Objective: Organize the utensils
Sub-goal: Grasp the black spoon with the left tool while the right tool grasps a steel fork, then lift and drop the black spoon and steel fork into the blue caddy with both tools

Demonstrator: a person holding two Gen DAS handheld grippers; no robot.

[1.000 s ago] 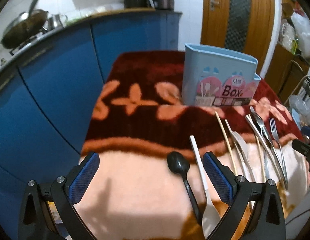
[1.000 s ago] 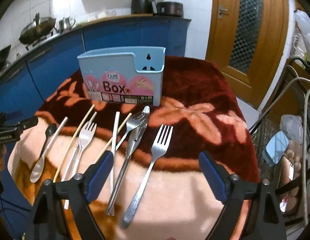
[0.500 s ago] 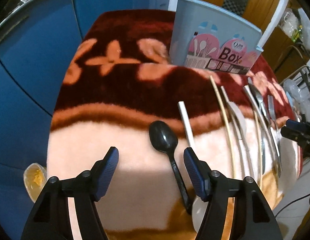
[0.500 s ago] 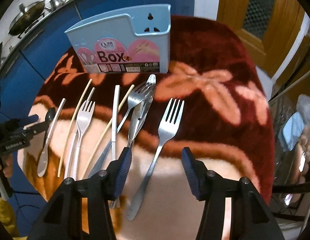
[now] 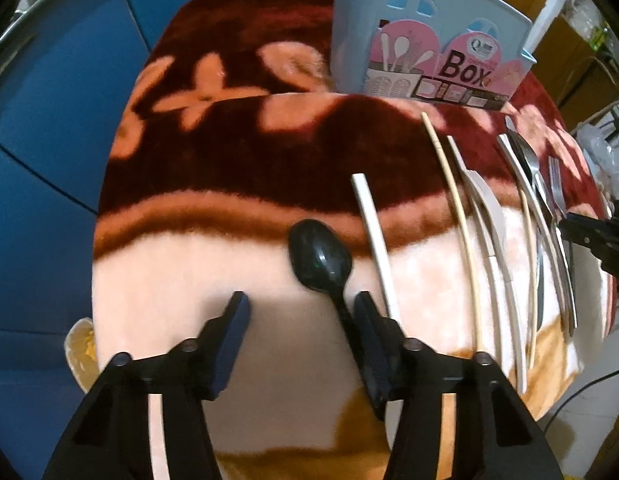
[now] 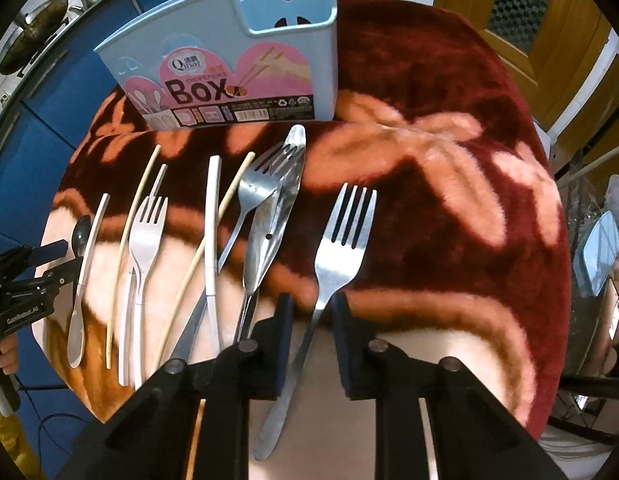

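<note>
A light blue utensil box (image 6: 237, 60) stands at the far side of the red floral blanket (image 6: 449, 208); it also shows in the left wrist view (image 5: 421, 40). Utensils lie in a row in front of it. My right gripper (image 6: 311, 308) is open, its jaws narrowed on both sides of the handle of a steel fork (image 6: 337, 248). My left gripper (image 5: 299, 308) is open low over the blanket, with the handle of a black spoon (image 5: 321, 256) just inside its right finger (image 5: 369, 320).
Between the spoon and the fork lie a white spoon (image 6: 83, 276), two chopsticks (image 6: 129, 240), a white fork (image 6: 145, 240), a white utensil (image 6: 211, 232), a steel fork (image 6: 253, 192) and steel tongs (image 6: 277, 216). Blue cabinets (image 5: 49, 120) stand to the left, a wooden door (image 6: 529, 20) at right.
Both grippers have dropped toward the blanket and moved forward. Their jaws have narrowed, the right around the fork handle, the left beside the black spoon handle.
</note>
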